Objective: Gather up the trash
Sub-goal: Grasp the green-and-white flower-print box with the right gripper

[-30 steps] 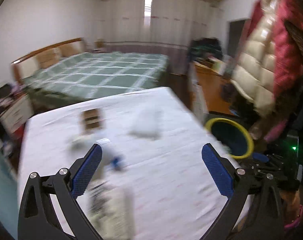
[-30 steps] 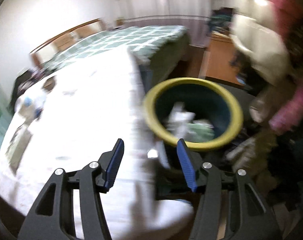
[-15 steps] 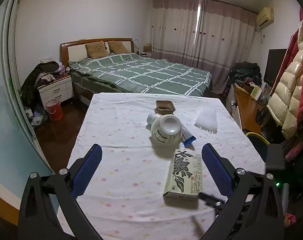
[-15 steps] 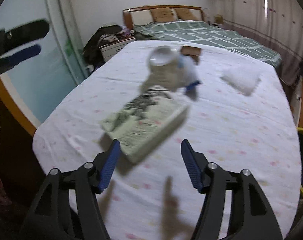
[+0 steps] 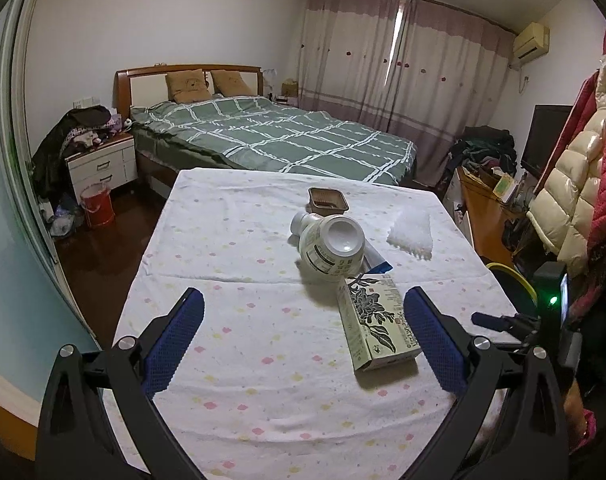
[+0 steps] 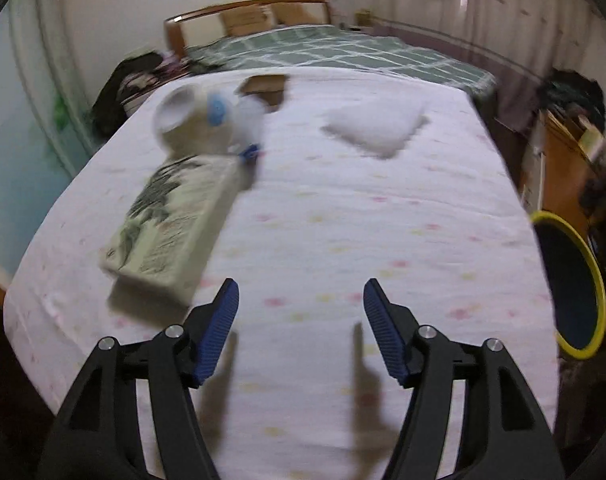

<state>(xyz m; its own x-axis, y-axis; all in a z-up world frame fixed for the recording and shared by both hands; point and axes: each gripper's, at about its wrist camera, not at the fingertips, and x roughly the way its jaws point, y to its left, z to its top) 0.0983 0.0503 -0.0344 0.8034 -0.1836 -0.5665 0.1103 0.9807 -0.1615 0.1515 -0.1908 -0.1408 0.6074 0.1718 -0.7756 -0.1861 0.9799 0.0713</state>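
Observation:
Trash lies on a table under a white flowered cloth (image 5: 239, 312). A flat printed carton (image 5: 377, 322) lies near the front right; in the right wrist view it (image 6: 175, 220) is left of my fingers. Behind it lies a white jar on its side (image 5: 331, 248), a blue-tipped tube (image 5: 377, 260), a small brown tray (image 5: 327, 201) and a white crumpled sheet (image 5: 411, 232). A yellow-rimmed bin (image 6: 571, 284) stands off the table's right side. My left gripper (image 5: 303, 340) is open and empty above the front edge. My right gripper (image 6: 299, 320) is open and empty, over the cloth.
A bed with a green checked cover (image 5: 271, 140) stands beyond the table. A nightstand (image 5: 101, 166) and red bucket (image 5: 97, 205) are at the left. Jackets (image 5: 575, 184) hang at the right above a wooden desk (image 5: 487, 208).
Both views swung from the bin toward the table. The right gripper has shifted right, so the carton now lies left of its fingers. The left view has steadied.

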